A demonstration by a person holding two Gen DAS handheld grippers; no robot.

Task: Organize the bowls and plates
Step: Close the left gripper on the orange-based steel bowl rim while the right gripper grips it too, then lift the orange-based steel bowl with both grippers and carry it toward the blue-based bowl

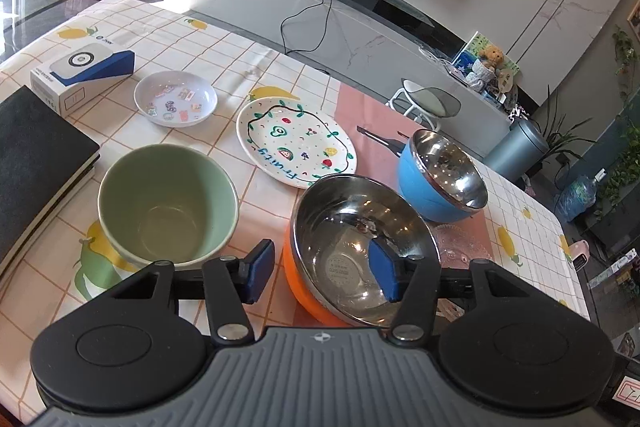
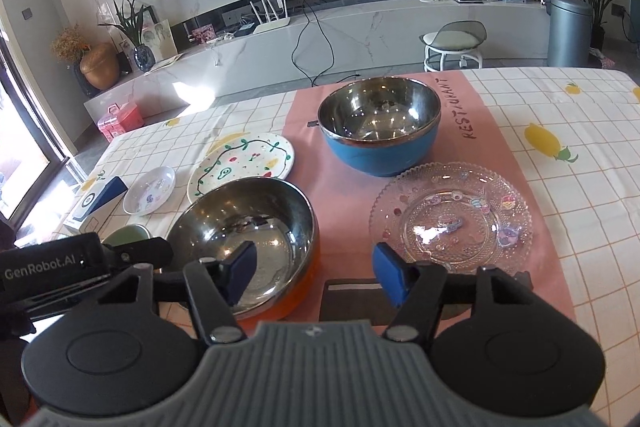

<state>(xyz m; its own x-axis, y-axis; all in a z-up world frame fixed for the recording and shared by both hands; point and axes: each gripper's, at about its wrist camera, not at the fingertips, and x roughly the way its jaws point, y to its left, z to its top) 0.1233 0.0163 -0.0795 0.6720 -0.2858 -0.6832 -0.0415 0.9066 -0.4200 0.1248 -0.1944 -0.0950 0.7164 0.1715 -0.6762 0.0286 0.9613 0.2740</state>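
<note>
Orange bowl [image 1: 356, 251]: rim straddled by left claw [image 1: 324, 271] and right claw [image 2: 314, 273], both half-wide, apparently not gripping. Risk: tipping or skidding under uneven squeeze.

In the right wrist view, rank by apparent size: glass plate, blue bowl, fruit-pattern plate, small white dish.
1. glass plate, though it sits nearest the camera, which inflates it
2. blue bowl
3. fruit-pattern plate, close to the bowl in width, so that order is unsure
4. small white dish
</note>
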